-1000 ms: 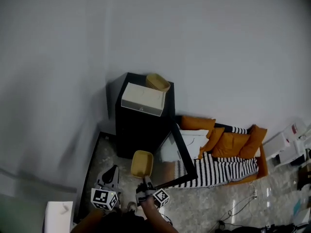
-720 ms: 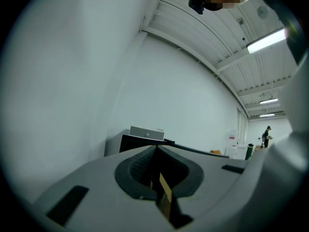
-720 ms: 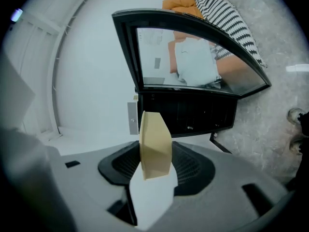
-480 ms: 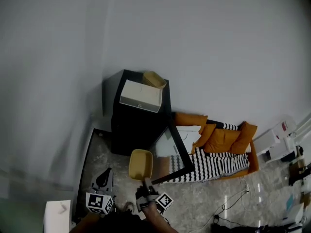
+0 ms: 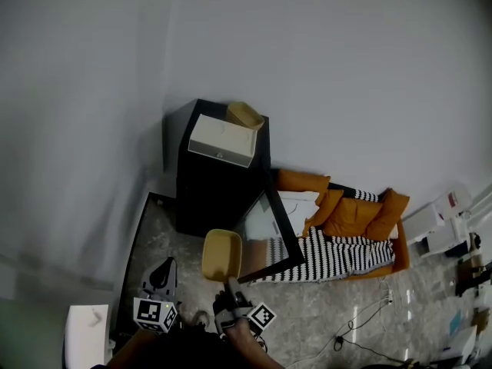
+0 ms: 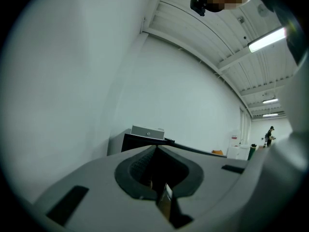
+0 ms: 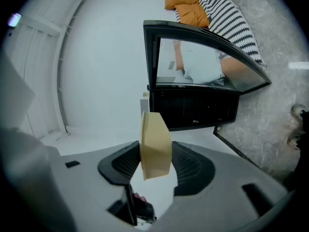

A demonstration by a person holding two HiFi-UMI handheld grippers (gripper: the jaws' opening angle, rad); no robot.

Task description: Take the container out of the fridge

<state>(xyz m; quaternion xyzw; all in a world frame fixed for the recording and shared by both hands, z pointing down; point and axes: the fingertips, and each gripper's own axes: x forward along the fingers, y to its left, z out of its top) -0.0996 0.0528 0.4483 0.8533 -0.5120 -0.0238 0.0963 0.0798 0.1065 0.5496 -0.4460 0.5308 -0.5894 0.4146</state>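
**Already clear of the fridge, the tub rides in the right jaws**

Farthest left, the left gripper [image 5: 164, 271] points about level toward the fridge [image 5: 215, 194], low over the speckled floor [image 5: 165, 241]. Its own view shows the jaws pressed together with nothing between them, so it does no work here.

Just beside it, the right gripper [image 5: 229, 284] also lies level, with the person's forearm coming in from the bottom edge of the head view. Its jaws are clamped on the near end of the container [image 5: 222, 254], a pad on either side. The container hangs in the air in front of the fridge. It is outside the cabinet and left of the open glass door [image 5: 265, 225], with its mouth turned up toward the head camera.

It looks like an empty, thin-walled plastic tub. It is probably light and stiff enough to be carried by one end, yet smooth, so it may swivel or slip if swung fast. A hold on the end wall just under the rim seems soundest, since a hard squeeze at mid-wall might flex it.

On the fridge top, a white box [image 5: 221, 140] sits at the front edge and a yellow basket [image 5: 245, 116] at the back right corner. Right of the door lies a sofa [image 5: 346, 241] with orange cushions.
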